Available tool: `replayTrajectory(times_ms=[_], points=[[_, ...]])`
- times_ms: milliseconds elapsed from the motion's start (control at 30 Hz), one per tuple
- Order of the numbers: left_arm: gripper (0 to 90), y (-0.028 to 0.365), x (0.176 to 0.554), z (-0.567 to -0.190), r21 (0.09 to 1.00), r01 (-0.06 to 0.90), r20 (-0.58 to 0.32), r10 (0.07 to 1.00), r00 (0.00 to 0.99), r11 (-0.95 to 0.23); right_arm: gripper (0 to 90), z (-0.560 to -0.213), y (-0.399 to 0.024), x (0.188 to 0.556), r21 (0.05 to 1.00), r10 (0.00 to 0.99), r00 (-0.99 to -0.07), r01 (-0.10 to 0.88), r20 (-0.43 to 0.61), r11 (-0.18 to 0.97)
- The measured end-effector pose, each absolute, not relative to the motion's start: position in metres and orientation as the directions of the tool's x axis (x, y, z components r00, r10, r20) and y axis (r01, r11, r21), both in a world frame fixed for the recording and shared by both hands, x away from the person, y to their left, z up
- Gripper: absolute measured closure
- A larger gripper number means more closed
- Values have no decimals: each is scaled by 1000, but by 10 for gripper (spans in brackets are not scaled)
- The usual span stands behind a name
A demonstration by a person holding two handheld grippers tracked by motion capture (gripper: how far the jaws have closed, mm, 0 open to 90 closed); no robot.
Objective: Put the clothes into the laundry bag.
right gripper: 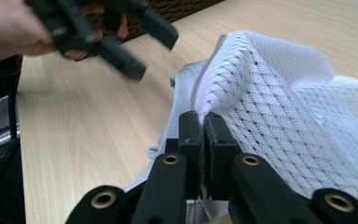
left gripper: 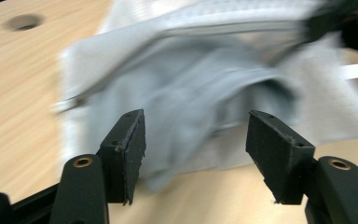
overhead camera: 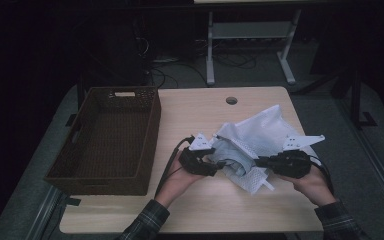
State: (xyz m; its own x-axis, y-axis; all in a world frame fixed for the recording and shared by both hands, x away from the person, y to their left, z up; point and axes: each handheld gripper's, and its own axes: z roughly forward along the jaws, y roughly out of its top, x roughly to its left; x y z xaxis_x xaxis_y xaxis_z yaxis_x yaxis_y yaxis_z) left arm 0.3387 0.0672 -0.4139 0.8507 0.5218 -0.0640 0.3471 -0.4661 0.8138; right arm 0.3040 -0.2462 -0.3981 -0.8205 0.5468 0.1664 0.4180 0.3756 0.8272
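Table (overhead camera: pixel 190 112) bare mid-strip | left hand-held gripper (left gripper: pixel 196 140) spread (nothing gripped) | right (right gripper: pixel 203 128) pinching mesh bag (right gripper: pixel 279 98) edge

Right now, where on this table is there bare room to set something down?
Bare wood lies along the far edge around the cable hole, in the strip between the wicker basket and the mesh laundry bag, and along the near edge between the forearms. The basket itself looks empty. It is crowded where both hand-held grippers meet the bag.
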Motion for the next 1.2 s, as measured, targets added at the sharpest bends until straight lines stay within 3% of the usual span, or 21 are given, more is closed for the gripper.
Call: replayTrajectory(times_ms=[267,500,633,900,1200], points=[[518,86,389,-430,766,441,-35,655,755,-468,860,-401,-248,304,823,548,-820,421,165,382],[543,75,421,-455,703,512,-64,673,737,-493,861,-402,-249,304,821,547,-821,420,163,386],[600,69,424,-463,673,517,-53,663,747,-528,861,-402,-250,304,822,548,-821,419,162,385],[883,65,419,-462,644,514,-48,641,766,-567,861,-402,-250,304,822,552,-819,419,159,386],[898,79,398,-454,647,518,-19,668,744,-559,861,-403,-252,310,816,576,-806,421,136,397]])
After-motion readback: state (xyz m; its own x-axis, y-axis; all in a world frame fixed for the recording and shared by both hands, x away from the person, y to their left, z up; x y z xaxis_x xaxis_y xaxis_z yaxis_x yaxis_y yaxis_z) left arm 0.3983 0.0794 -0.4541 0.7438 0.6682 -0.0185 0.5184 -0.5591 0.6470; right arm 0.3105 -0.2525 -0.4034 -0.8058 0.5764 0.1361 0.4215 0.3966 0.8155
